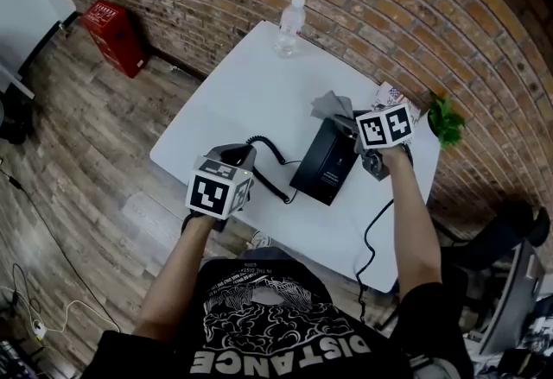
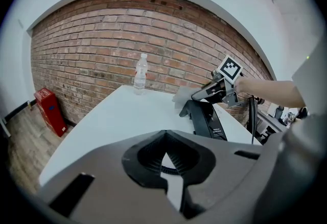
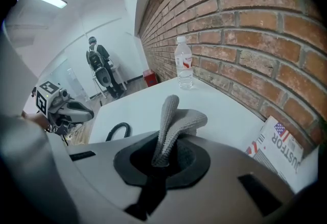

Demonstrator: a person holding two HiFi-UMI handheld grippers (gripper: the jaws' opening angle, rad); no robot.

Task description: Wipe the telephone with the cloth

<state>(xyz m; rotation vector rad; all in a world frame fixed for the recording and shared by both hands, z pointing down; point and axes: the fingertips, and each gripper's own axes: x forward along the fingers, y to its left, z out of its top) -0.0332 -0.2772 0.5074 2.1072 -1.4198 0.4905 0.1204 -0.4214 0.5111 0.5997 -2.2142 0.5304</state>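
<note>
Clenching grey cloth in my right claw above telephone; left claw pinched on coiled cord.

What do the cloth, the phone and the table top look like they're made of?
Cloth: soft grey knit fabric, matte; the ribbed weave shows and it folds limply in the right gripper.
Phone: probably black moulded plastic, smooth with a faint sheen.
Table: white, smooth, matte top, perhaps laminate; the look leaves it open.
</note>
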